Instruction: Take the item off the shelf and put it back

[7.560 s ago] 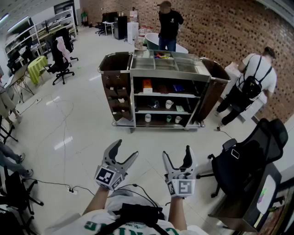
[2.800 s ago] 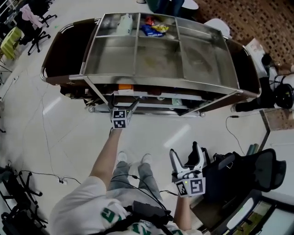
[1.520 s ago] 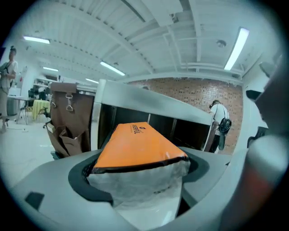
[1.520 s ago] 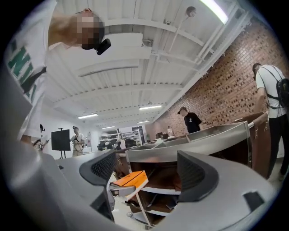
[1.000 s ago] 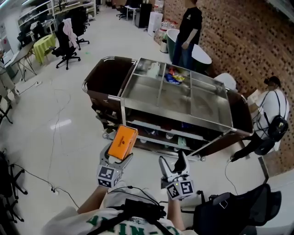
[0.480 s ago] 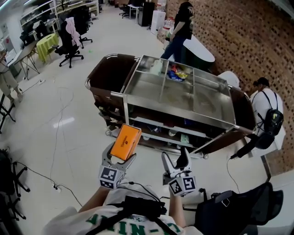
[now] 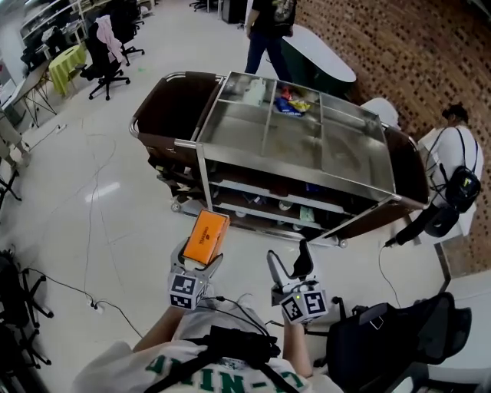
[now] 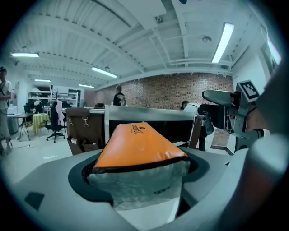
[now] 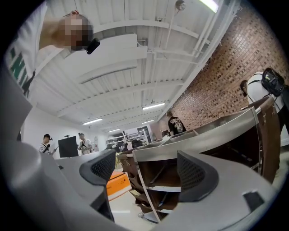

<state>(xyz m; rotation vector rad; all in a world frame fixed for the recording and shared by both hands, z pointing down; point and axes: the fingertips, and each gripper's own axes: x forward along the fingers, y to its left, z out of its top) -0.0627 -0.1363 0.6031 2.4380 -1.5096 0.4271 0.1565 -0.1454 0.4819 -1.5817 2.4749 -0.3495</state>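
An orange packet with a silvery end is clamped in my left gripper, held up in front of the steel cart. In the left gripper view the orange packet fills the space between the jaws, pointing at the cart. My right gripper hangs open and empty just right of the left one, low before the cart's shelves. In the right gripper view the right gripper frames the cart's corner, and the orange packet shows at lower left.
The cart has brown side bags and snack packets in its top tray. A person stands behind it and another crouches at right. Office chairs sit far left, a black chair near right. Cables trail on the floor.
The view has shifted slightly. Both grippers sit a little lower in the head view, the left still gripping the orange packet. The person behind the cart has walked further away.
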